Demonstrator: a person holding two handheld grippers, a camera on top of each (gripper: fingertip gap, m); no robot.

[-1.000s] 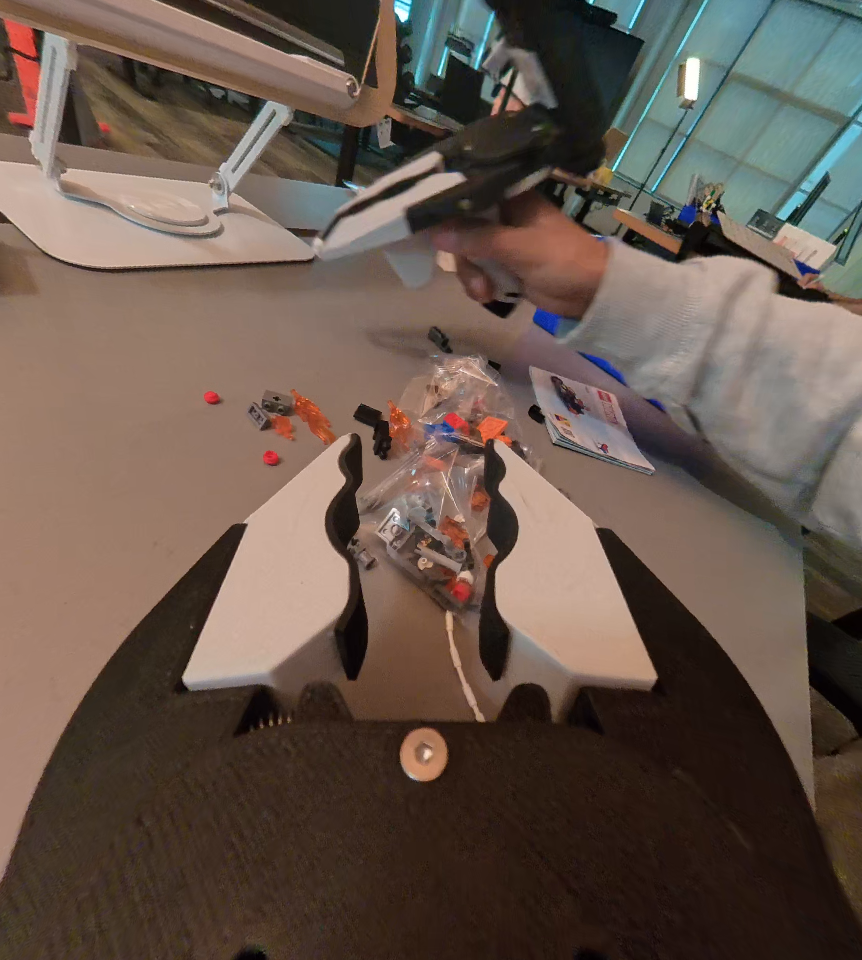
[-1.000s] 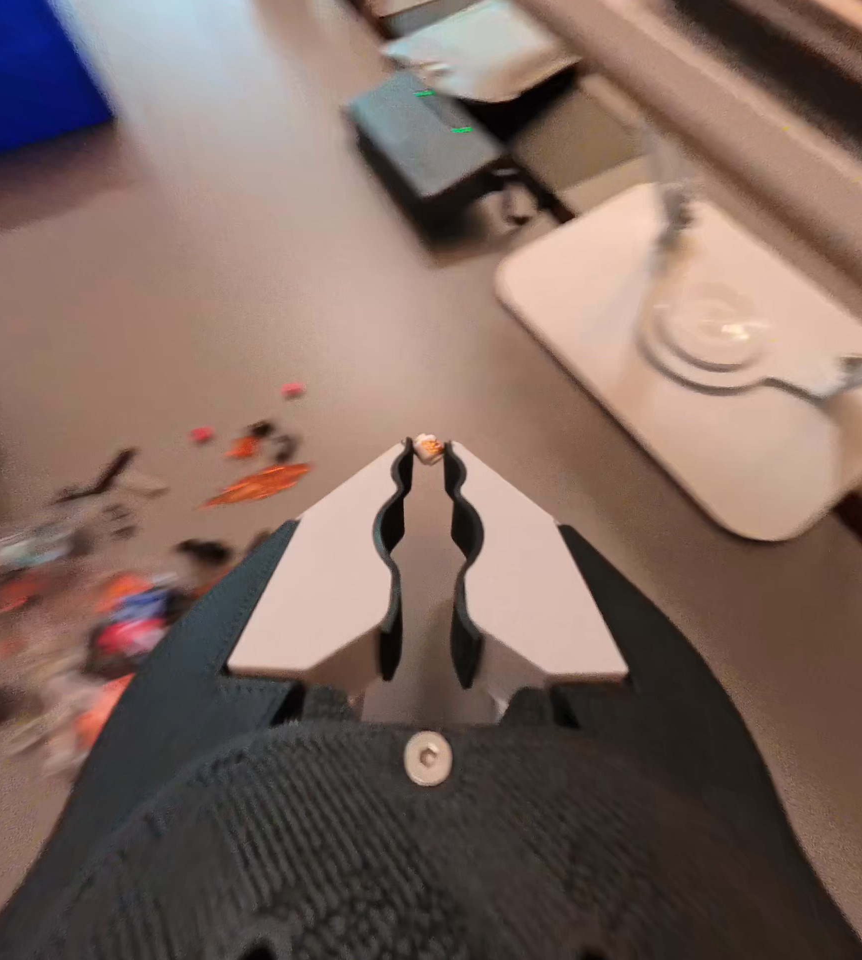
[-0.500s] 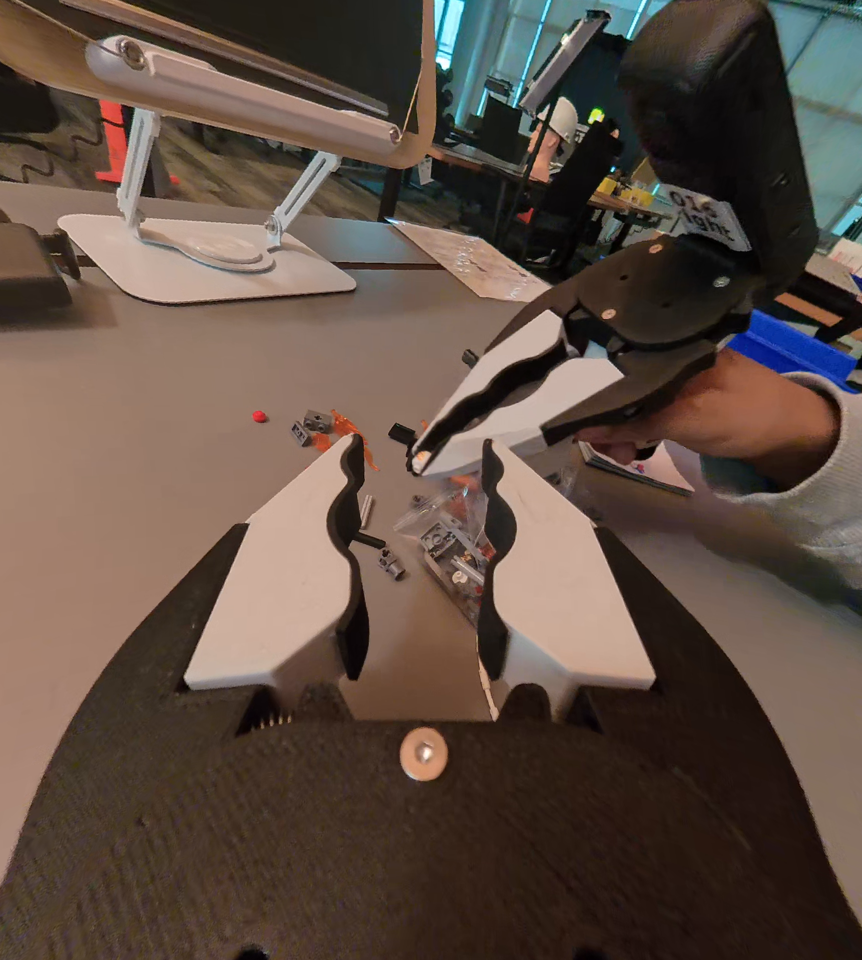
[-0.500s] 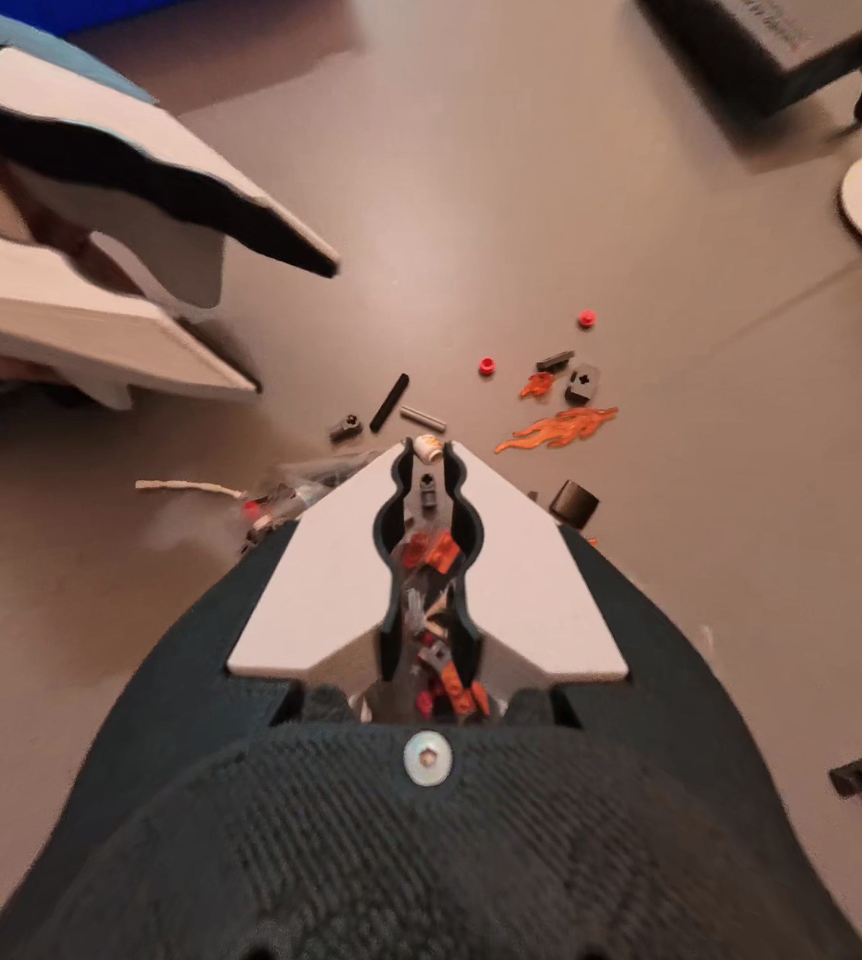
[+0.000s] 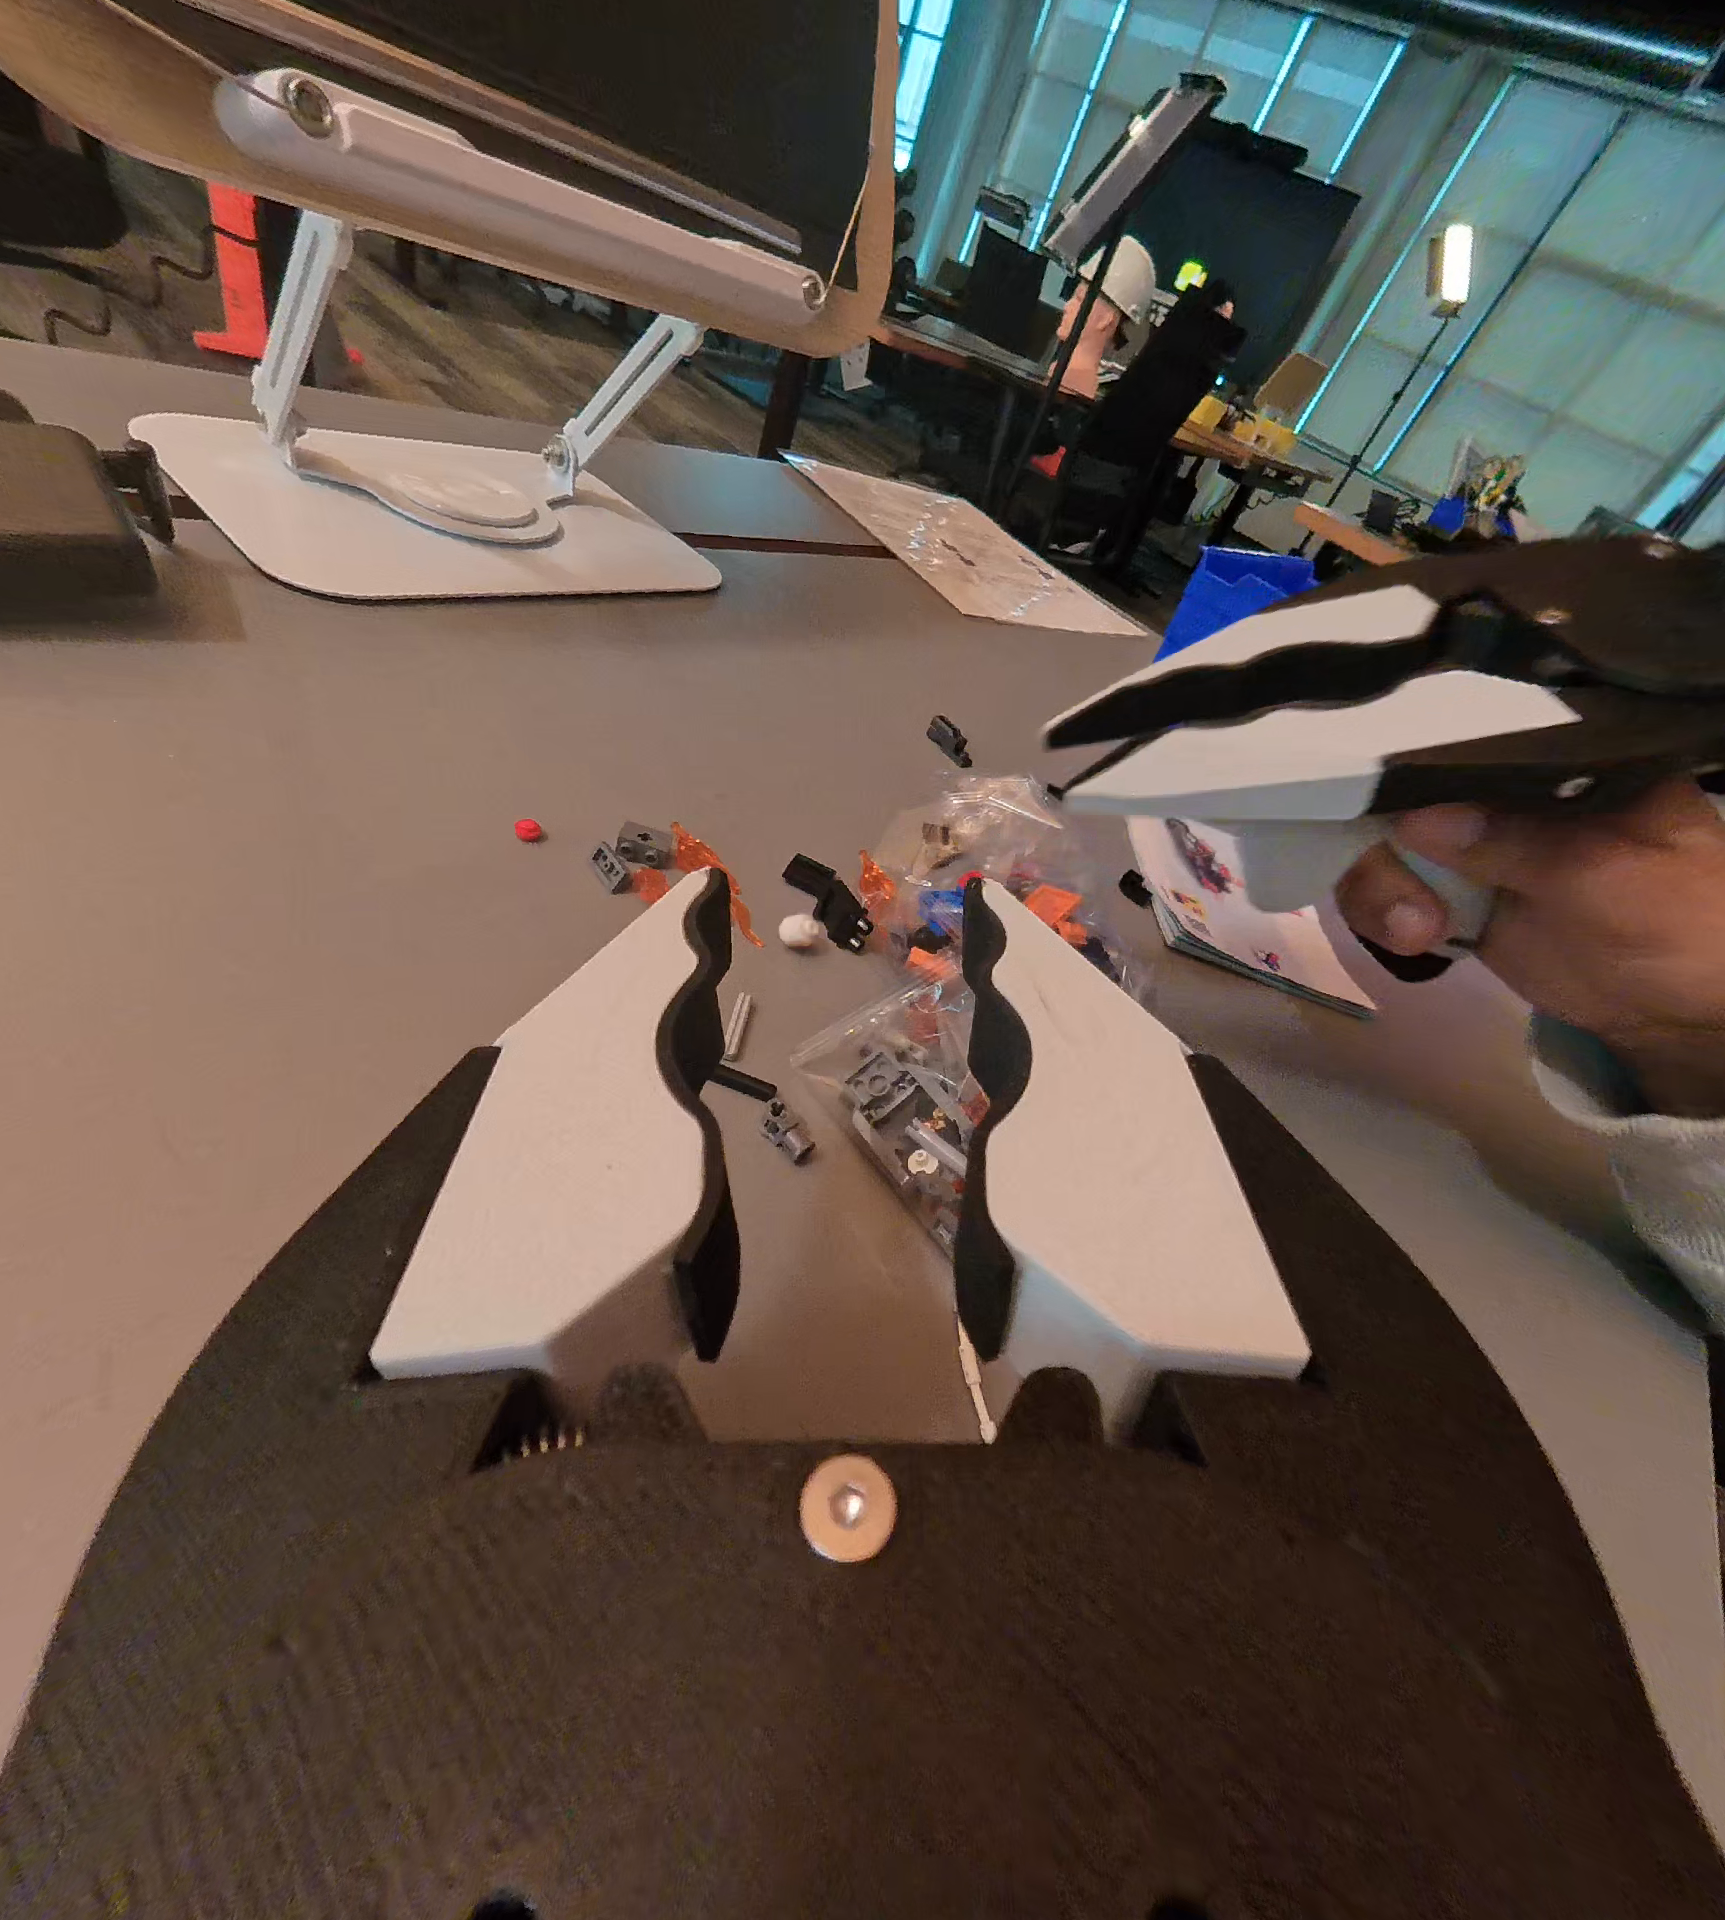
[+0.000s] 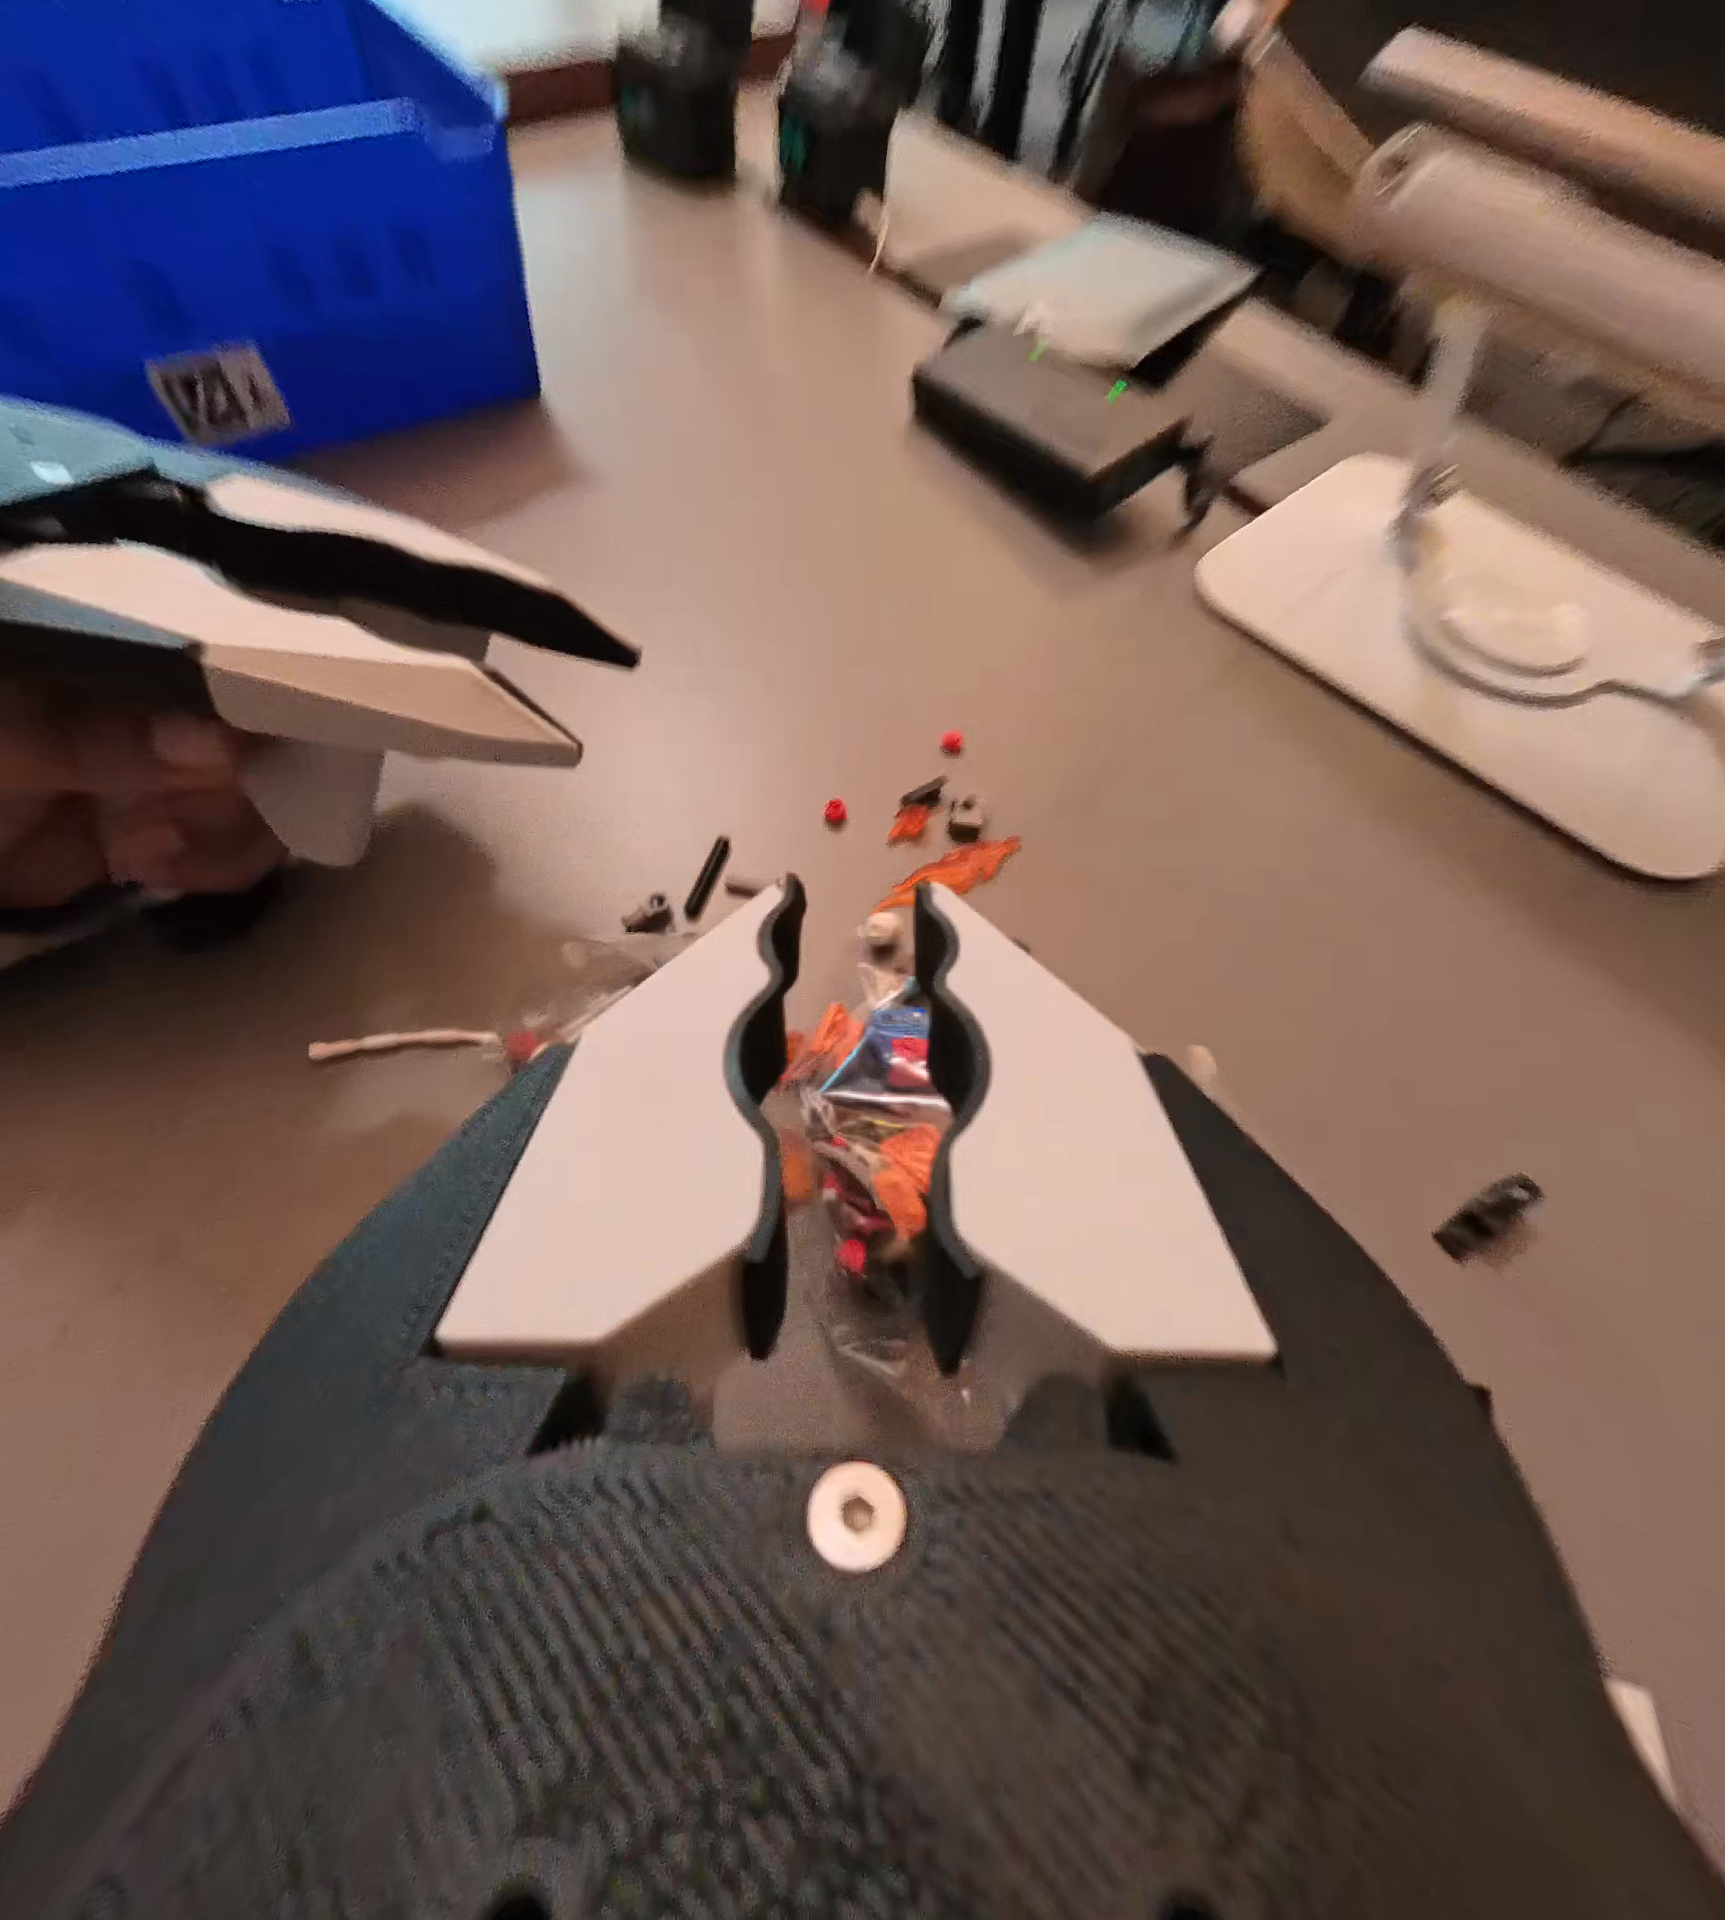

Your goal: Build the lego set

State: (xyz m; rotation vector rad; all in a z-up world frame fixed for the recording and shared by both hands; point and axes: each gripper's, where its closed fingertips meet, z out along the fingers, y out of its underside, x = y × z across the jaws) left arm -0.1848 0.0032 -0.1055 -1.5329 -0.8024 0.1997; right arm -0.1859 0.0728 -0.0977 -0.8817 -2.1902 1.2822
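Loose Lego pieces lie on the grey table: a small white piece, an orange flame piece, red studs, and small grey and black parts. Two clear bags of pieces lie beside them. My left gripper is open and empty, low over the nearer bag. My right gripper is open and empty above the other bag; the white piece lies on the table just past its tips. In the left wrist view the right gripper is held in a hand at the right.
An instruction booklet lies right of the bags. A white monitor stand base and a black box stand at the back. A blue bin stands beyond the left gripper. A white string and a lone black piece lie apart. The lone black piece lies some 20 cm from my right tips, 25 cm from my left tips. The left camera catches it too, in the left wrist view.
My right gripper came down over the pieces holding the small white piece, opened and let it go on the table, then drew back to the right. My left gripper stayed open.
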